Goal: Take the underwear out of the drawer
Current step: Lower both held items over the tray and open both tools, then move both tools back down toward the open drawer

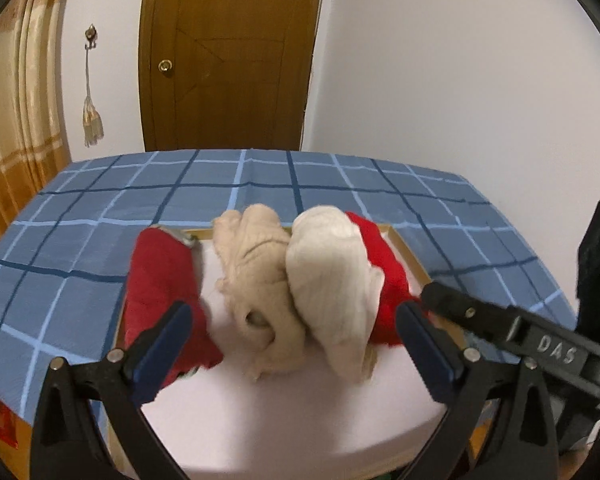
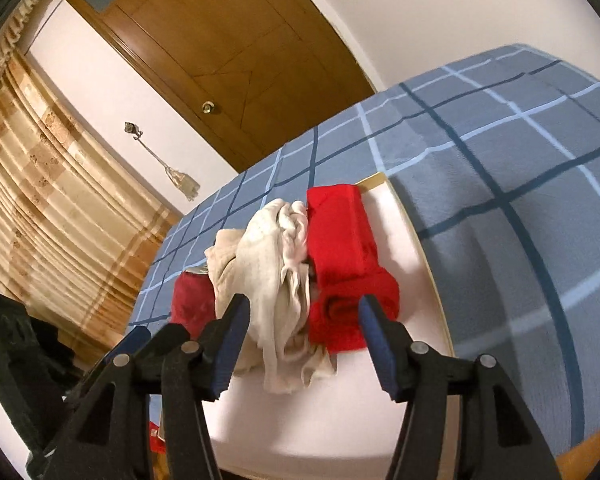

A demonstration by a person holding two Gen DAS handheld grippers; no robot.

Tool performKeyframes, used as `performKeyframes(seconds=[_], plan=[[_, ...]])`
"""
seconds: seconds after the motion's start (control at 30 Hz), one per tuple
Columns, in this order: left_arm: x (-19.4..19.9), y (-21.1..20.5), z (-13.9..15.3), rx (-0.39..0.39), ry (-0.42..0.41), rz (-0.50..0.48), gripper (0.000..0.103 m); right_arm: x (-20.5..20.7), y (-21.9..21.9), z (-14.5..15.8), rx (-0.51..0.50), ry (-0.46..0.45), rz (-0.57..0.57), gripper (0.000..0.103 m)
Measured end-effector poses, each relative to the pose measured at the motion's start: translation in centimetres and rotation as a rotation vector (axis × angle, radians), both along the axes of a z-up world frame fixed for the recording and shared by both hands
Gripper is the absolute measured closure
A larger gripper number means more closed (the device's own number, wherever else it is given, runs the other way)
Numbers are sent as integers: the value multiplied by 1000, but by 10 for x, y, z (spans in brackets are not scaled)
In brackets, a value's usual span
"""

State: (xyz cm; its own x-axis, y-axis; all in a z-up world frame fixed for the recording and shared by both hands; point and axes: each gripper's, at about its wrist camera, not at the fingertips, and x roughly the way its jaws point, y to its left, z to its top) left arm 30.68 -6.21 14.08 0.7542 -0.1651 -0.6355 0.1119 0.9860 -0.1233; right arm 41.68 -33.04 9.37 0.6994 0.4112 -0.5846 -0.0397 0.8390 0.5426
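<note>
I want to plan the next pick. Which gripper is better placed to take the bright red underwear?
Probably the right gripper: the bright red underwear lies just beyond its open, empty jaws, in the drawer.

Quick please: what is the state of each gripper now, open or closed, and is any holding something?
Left gripper: jaws wide open, holding nothing.
Right gripper: jaws open, holding nothing; the red underwear and cream underwear lie ahead of it.

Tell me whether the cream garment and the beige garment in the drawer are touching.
Touching. The left wrist view shows the cream garment pressed against the beige garment along one side, with no drawer lining visible between them.
</note>
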Motion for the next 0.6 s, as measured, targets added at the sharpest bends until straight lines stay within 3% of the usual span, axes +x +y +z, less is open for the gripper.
performKeyframes(seconds=[0.17,0.6], plan=[[-17,1,-7,10,7,-14,0,-28,4,3,-29,-57,-14,43],[-34,8,-12,56,-20,30,0,-54,6,-1,-64,-119,-41,43]])
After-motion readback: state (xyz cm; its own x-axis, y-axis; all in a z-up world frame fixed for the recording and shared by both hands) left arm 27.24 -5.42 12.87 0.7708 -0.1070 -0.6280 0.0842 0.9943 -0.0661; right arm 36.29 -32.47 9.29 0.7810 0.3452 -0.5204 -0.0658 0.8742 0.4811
